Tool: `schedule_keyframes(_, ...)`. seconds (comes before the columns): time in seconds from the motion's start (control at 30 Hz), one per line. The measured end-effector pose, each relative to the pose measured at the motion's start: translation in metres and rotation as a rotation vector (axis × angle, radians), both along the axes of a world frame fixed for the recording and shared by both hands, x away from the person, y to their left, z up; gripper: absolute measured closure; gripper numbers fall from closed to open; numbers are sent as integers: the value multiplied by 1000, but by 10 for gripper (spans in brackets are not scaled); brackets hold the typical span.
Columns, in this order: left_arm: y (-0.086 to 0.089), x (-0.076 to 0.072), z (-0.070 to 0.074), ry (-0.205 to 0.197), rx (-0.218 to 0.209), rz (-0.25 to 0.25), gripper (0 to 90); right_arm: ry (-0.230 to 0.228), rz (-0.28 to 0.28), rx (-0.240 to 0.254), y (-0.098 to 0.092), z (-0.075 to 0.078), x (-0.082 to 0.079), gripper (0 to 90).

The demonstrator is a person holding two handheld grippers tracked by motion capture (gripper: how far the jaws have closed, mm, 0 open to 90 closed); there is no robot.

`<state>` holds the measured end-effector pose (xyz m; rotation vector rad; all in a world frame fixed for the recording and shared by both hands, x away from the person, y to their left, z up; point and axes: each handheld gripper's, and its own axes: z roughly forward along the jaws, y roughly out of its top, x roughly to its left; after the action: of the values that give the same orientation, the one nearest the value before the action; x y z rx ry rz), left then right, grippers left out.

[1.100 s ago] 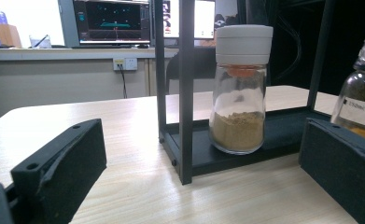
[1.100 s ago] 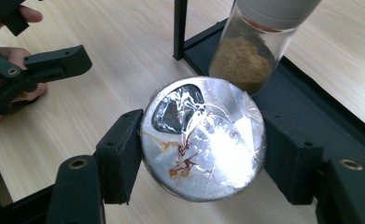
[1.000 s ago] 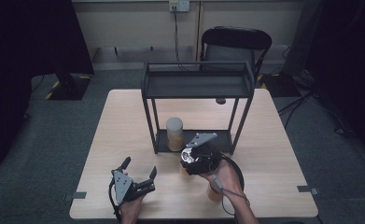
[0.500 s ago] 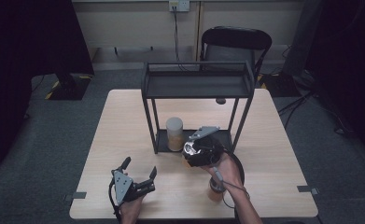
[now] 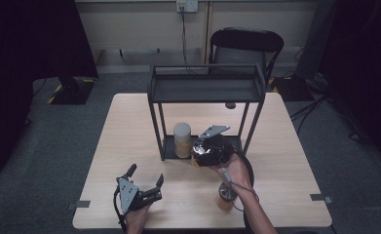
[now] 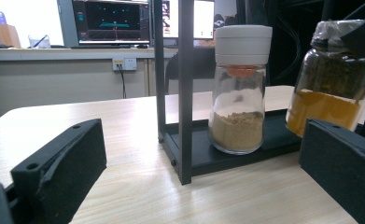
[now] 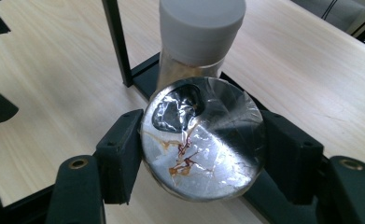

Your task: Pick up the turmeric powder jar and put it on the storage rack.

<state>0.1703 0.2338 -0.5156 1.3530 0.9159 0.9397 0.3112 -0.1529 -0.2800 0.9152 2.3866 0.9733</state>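
A light wooden desk has a black metal rack standing on it. The rack has a flat shelf on top and a low black tray at the bottom.

On the low tray stands a glass jar with a white lid. It is upright and has tan powder in the bottom part. From above, the same jar sits at the left side of the tray.

The right gripper is at the front of the rack, just beside that jar. Its jaws are closed around a second jar, one on each side of its top. This second jar has a shiny plastic cover with brown marks on it. In the left gripper view it is to the right of the white-lid jar, with yellow powder low down and dark stuff above. I cannot tell if it rests on the tray or is lifted a little.

The left gripper is near the front edge of the desk, well apart from the rack. Its jaws are wide open and hold nothing.

A small orange jar stands on the desk near the right arm. A black chair is behind the desk.
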Motion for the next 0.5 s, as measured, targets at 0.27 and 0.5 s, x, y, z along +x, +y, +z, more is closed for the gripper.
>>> schedule_keyframes(0.27,0,0,0,-1,-1,0,3,-13,-16,-2,1,4,5,342)
schedule_keyframes(0.5,0,0,0,-2,-1,0,3,-13,-37,-4,4,5,12,342)
